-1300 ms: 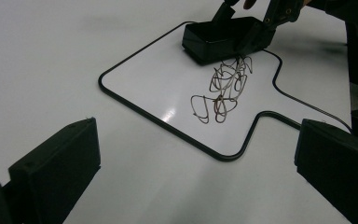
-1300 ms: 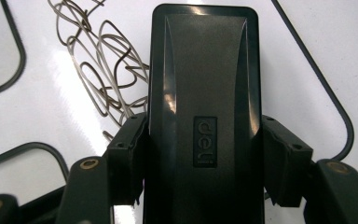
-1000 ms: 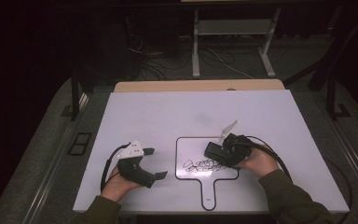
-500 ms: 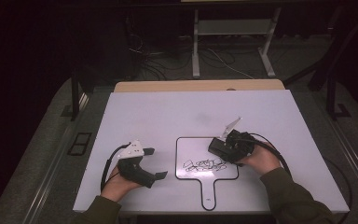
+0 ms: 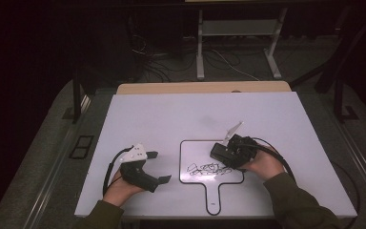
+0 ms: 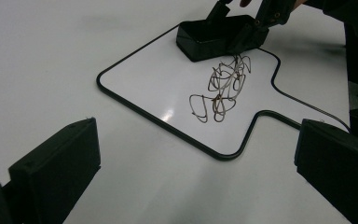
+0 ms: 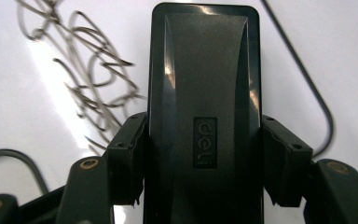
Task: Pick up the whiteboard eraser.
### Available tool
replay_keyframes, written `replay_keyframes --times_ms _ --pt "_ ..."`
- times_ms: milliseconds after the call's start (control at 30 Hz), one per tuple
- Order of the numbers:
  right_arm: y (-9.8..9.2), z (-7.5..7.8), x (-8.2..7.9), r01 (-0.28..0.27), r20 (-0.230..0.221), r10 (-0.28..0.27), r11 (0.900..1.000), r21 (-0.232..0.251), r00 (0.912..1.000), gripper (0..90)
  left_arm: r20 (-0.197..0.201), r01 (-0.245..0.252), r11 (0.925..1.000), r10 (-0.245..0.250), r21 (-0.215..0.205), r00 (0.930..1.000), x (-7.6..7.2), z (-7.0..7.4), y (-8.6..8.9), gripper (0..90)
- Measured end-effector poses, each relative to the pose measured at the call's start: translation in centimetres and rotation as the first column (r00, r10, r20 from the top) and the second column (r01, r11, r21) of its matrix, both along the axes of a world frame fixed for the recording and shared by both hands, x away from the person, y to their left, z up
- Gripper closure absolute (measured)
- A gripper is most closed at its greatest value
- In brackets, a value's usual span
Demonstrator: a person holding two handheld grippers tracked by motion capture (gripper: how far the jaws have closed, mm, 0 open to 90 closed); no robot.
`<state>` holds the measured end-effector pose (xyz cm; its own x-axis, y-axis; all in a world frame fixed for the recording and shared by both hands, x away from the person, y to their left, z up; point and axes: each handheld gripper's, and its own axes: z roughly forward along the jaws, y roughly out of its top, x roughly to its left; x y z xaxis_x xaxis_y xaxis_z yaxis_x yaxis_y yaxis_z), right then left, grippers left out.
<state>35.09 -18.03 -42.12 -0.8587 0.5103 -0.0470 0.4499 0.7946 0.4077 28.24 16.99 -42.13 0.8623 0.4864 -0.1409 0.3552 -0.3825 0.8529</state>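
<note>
Eraser [image 5: 223, 151] slid leftward over scribbled whiteboard [image 5: 187, 157], dark room.

One white desk [image 5: 171, 119] carries one paddle-shaped whiteboard [image 5: 198, 152] outlined in black, near the front edge and a little right of centre. On it lies one dark scribble [image 5: 208, 169], and one black eraser [image 5: 224, 151] marked "deli" sits at the scribble's right. Two grippers are over the desk: the left gripper [image 5: 158, 167] near the front left, the right gripper [image 5: 228, 152] around the eraser.
</note>
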Motion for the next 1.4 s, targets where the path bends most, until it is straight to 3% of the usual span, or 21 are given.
replay_keyframes --times_ms 467,833,933,1233,1400 --pt "0.9 0.2 -2.7 -0.082 -0.007 0.082 0.996 -0.03 0.9966 38.4 0.0 -0.002 1.0 0.002 0.001 1.0 0.0 0.0 0.0 0.0" --pt "-0.5 0.1 -0.5 0.0 -0.008 -0.001 1.0 -0.025 1.0 38.4 -0.001 -0.001 1.0 0.001 0.001 1.0 0.0 0.0 -0.1 0.0" --pt "-0.3 0.1 -0.8 -0.004 -0.009 0.003 1.0 -0.027 1.0 38.4 -0.001 0.0 1.0 0.0 0.002 1.0 0.0 0.0 -0.1 0.0" --pt "1.1 0.2 -2.8 -0.084 -0.026 0.083 0.996 -0.04 0.9962 38.4 -0.003 0.001 1.0 -0.001 0.005 1.0 -0.1 0.1 -0.1 0.0" --pt "0.4 0.2 -1.5 -0.026 -0.026 0.026 0.999 -0.036 0.9993 38.4 0.001 0.005 1.0 -0.005 0.007 1.0 -0.1 0.0 -0.1 0.0"
